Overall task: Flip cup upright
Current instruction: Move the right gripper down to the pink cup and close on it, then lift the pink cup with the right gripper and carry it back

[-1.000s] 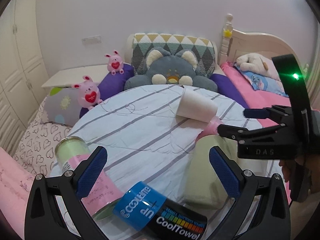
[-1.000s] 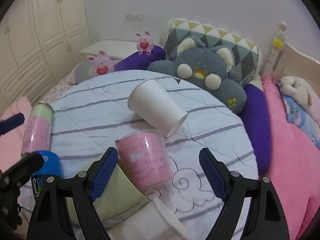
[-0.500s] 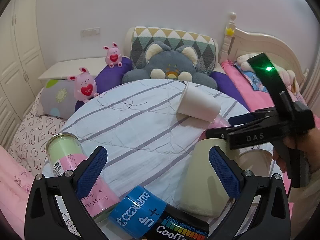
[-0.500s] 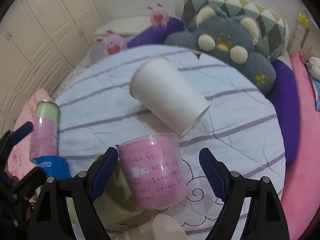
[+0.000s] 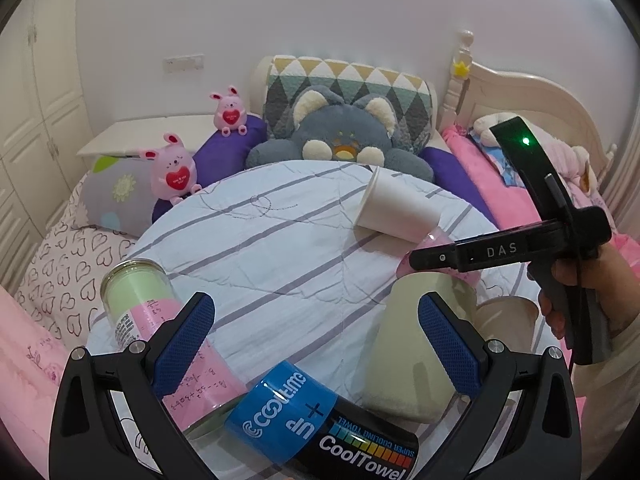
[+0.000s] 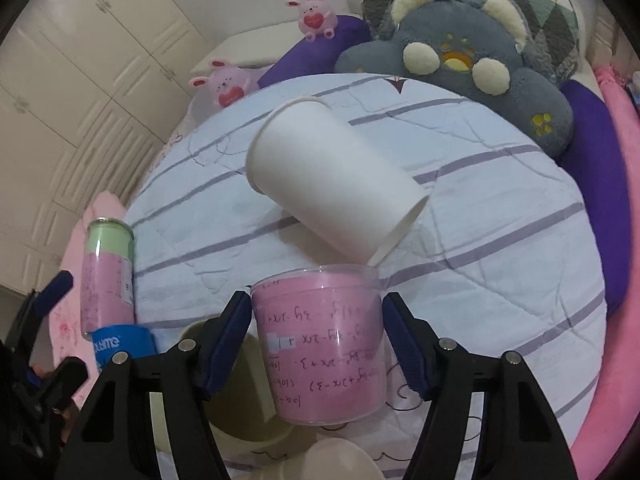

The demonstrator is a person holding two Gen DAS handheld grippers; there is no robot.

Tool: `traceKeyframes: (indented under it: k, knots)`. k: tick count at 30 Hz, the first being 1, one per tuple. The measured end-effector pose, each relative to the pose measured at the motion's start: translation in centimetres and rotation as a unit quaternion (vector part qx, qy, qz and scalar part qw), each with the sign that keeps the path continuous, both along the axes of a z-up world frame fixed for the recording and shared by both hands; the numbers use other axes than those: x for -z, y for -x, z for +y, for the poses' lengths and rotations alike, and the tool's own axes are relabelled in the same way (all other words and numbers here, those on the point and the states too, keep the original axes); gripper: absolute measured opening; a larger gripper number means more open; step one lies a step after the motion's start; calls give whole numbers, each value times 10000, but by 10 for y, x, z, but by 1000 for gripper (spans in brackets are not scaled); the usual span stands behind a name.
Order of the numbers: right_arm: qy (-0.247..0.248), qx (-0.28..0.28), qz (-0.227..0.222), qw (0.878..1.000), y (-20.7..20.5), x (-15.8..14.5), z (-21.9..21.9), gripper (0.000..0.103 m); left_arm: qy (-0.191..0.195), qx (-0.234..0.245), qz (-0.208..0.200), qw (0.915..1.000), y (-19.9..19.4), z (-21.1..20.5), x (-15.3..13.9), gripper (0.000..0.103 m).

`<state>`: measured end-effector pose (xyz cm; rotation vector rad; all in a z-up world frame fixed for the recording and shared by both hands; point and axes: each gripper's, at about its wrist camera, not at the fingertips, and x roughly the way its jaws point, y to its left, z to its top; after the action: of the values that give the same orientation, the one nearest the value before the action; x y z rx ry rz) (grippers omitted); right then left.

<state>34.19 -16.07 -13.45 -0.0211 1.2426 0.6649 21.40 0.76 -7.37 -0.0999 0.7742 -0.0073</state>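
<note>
My right hand-held gripper (image 6: 316, 342) has its blue pads closed in on either side of the pink cup (image 6: 320, 344), which lies on the striped bench (image 6: 500, 248) just below the tipped white paper cup (image 6: 332, 184). My left hand-held gripper (image 5: 316, 344) hangs wide open and holds nothing, above the blue CoolTowel can (image 5: 320, 428).

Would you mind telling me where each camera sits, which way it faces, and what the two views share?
Left wrist: sits on the left gripper, at the near left edge of the round table, facing across it toward the bed; its open blue fingers show, plus the right gripper and hand.
Right wrist: sits on the right gripper, tilted down at the pink cup between its fingers; pad contact is unclear.
Shared: white cup on its side, pink cup, grey plush, blue can.
</note>
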Motion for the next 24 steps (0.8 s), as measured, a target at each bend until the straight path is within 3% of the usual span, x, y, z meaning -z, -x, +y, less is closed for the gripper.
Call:
traceKeyframes:
  k: [8,15,20,24]
  knots:
    - [354,394,-519,9972,8,-12,-12,67,-26,53,15,10000,4,-1,-2,103]
    - [520,448,-471,9965,6,-3,-18,69,-102,105,17,9999,8,-11,-3,103]
    - [536,349,-97,9979,2,13,-15,70,-118,81,25,9999,10,-12,-4,103]
    - [540,463,-321,9970,4,9,-20,65,-156,47,-1,9999,13,-10,-7,103]
